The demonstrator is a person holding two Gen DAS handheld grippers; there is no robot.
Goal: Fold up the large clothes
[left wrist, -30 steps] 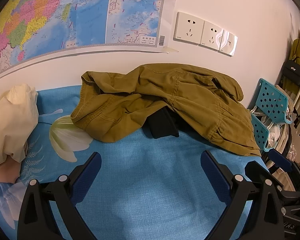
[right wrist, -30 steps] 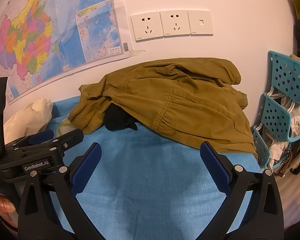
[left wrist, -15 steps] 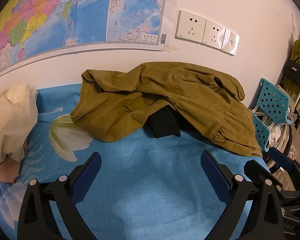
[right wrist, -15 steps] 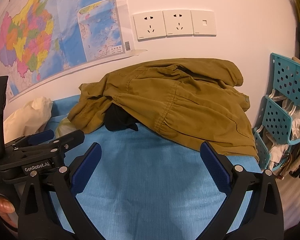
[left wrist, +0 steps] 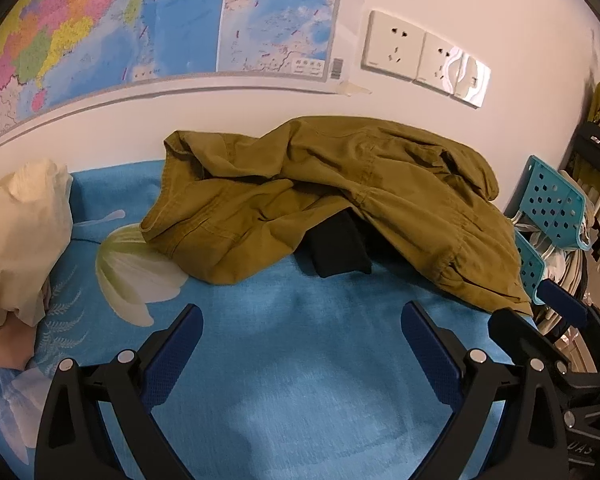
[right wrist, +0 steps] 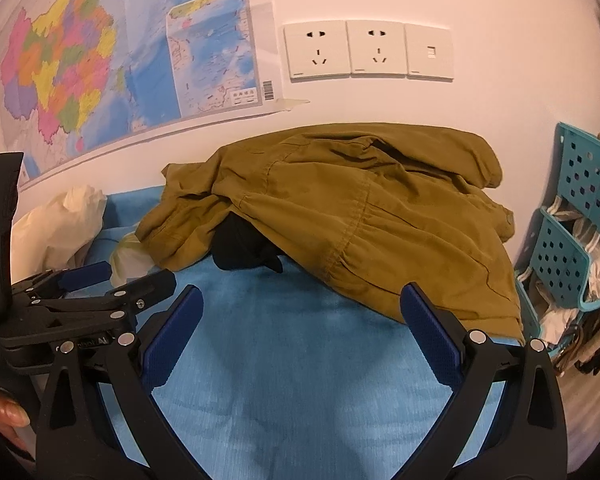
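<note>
Left gripper (left wrist: 300, 332): jaws spread wide, nothing between them, poised over bare blue bedsheet (left wrist: 300, 380). Right gripper (right wrist: 300, 312): likewise parted and empty, its right pad close to the hem of the olive jacket (right wrist: 360, 220). The jacket lies crumpled in a heap against the wall at the far edge of the bed, over a black garment (right wrist: 244, 252). Assessment: approach stage; no grasp made, folding not begun. Next move calls for each gripper to reach the near hem or a sleeve, pinch one layer only, and draw the jacket flat onto the open sheet
</note>
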